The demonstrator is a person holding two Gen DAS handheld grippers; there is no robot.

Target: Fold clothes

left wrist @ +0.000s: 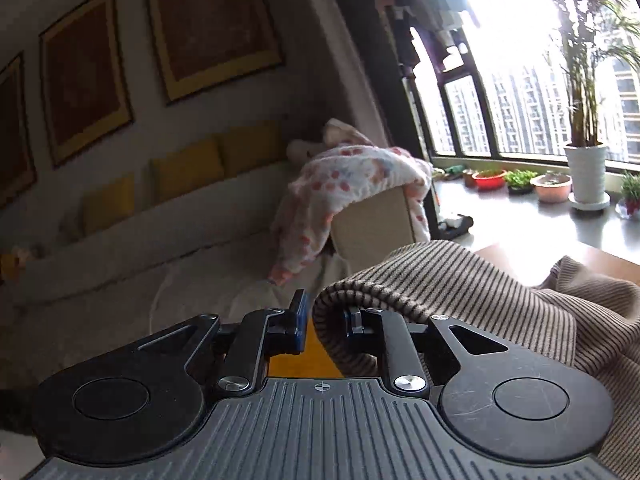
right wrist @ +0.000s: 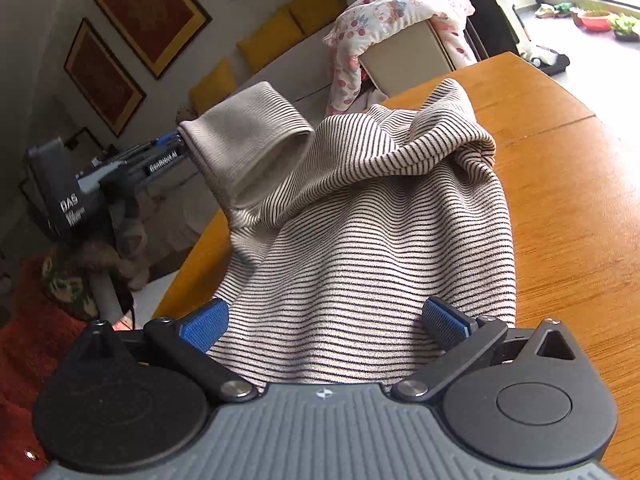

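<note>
The striped top (right wrist: 360, 220) is heaped on the worktop (right wrist: 560, 200), filling the centre of the right view. Its long axis runs from the lower centre toward the upper centre of that frame. One cuff (right wrist: 248, 132) is raised at the upper left, its opening facing right. The cuff is pinched by the left tongs (left wrist: 326, 320), whose fingers are nearly pressed together on the fabric. The right tongs (right wrist: 324, 320) are spread wide over the near cloth, gripping nothing. The sleeve should be kept taut and level while being carried, so that creases are avoided.
</note>
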